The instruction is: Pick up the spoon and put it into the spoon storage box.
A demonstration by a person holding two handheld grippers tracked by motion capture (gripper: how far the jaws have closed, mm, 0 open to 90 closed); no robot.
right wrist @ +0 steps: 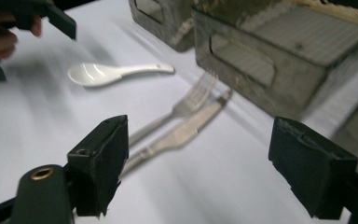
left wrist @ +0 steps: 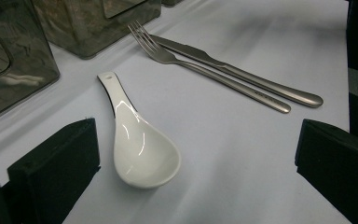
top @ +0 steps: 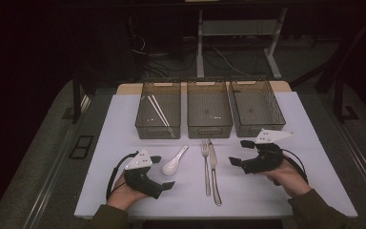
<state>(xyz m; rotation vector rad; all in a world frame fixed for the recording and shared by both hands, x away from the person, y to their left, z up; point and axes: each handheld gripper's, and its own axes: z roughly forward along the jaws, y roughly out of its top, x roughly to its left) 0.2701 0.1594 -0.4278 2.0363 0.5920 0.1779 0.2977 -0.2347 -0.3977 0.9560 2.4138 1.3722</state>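
Note:
A white ceramic spoon [top: 174,162] lies on the white table [top: 114,143], just right of my left gripper [top: 164,171]. That gripper stands open, and in the left gripper view the spoon [left wrist: 140,144] rests between and just ahead of its two black jaws without touching them. A steel fork [top: 206,167] and knife [top: 214,171] lie side by side at the table's middle. My right gripper [top: 237,151] hovers open right of them. In the right gripper view its wide jaws frame the fork [right wrist: 186,105] and knife [right wrist: 186,130], with nothing gripped.
Three mesh bins stand in a row at the back: the left bin [top: 156,131] holds white chopsticks [top: 159,114], while the middle bin [top: 209,130] and right bin [top: 259,128] look bare inside. The table's front edge runs close to both hands.

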